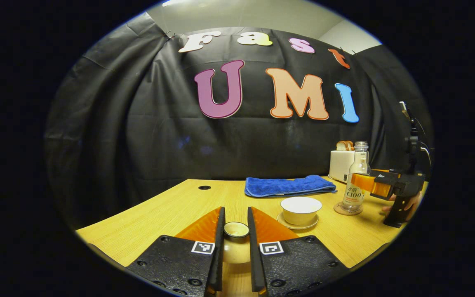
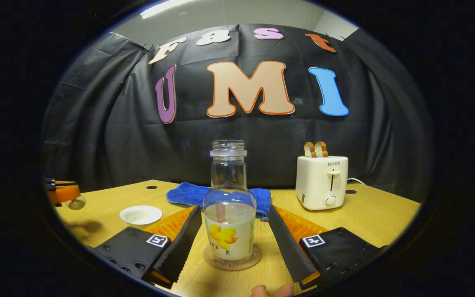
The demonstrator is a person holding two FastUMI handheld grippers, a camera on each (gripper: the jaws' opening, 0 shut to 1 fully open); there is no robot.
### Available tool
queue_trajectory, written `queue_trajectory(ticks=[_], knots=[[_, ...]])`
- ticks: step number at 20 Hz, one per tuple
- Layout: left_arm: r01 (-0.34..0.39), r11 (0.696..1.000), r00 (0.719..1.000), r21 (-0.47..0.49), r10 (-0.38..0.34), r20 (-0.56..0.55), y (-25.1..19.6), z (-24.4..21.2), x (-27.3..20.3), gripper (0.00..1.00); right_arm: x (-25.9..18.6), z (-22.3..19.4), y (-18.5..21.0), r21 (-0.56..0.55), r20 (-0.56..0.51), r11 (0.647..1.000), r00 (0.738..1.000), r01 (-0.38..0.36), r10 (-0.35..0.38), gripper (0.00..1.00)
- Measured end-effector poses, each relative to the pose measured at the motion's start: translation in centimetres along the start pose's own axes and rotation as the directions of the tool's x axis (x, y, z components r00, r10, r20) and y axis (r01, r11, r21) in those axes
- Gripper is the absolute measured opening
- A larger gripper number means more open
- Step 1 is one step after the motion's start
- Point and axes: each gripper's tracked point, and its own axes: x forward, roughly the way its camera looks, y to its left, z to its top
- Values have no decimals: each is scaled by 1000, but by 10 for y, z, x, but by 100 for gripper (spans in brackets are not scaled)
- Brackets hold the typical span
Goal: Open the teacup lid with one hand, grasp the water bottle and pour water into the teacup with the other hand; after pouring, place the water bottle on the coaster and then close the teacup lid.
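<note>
The left gripper (image 1: pixel 236 231) is holding the teacup lid (image 1: pixel 236 243) clear of the open teacup (image 1: pixel 301 209). The right gripper (image 2: pixel 233 239) is standing wide around the water bottle (image 2: pixel 229 214), which is resting on its coaster (image 2: pixel 232 260), apparently released.

The toaster (image 2: pixel 322 181) carries the brand name "SUPOR" on its front face, above the lever slot. The water bottle (image 1: pixel 355 181) bears a label reading "C100", with smaller characters above and below that are too small to read. Each gripper body carries a square black-and-white coded marker.
</note>
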Motion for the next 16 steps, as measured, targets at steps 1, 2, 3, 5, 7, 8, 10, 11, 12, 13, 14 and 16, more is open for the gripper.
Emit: queue_trajectory(ticks=[1,2,3,5,7,8,10,11,12,13,14,16], knots=[[20,1000,1000,0,-20,0,-4,1,3,25,-9,0,-3,-1,0,1000,1000,-10,10,100],[37,999,999,0,-37,0,-10,-1,6,25,-18,1,-5,-1,2,1000,1000,-20,20,100],[51,999,999,0,-51,1,-14,0,12,25,-27,1,-9,2,-1,1000,1000,-29,29,97],[76,997,997,-2,-76,-3,-24,-1,25,25,-48,2,-21,0,3,1000,1000,-25,25,100],[96,995,995,-1,-96,-6,-34,-2,38,25,-65,5,-34,-1,7,1000,1000,-16,16,100],[105,994,994,-2,-105,-8,-41,-3,48,25,-72,7,-41,-1,7,1000,1000,-9,9,97],[118,993,993,-2,-118,-7,-52,-2,61,25,-86,7,-54,-1,8,1000,1000,6,-6,97],[122,993,993,-1,-122,-6,-56,-2,68,25,-89,8,-59,-1,9,1000,1000,12,-12,97],[126,992,992,0,-126,-8,-62,-3,74,25,-93,8,-64,-1,10,1000,1000,16,-16,98],[130,992,992,-1,-130,-5,-67,-2,79,25,-97,8,-67,-1,11,1000,1000,17,-17,98],[133,991,991,0,-133,-6,-71,-2,83,24,-100,8,-66,-1,10,1000,1000,10,-10,98],[137,991,991,-1,-137,-7,-79,-2,93,25,-102,12,-67,-1,11,1000,1000,-6,6,97]])
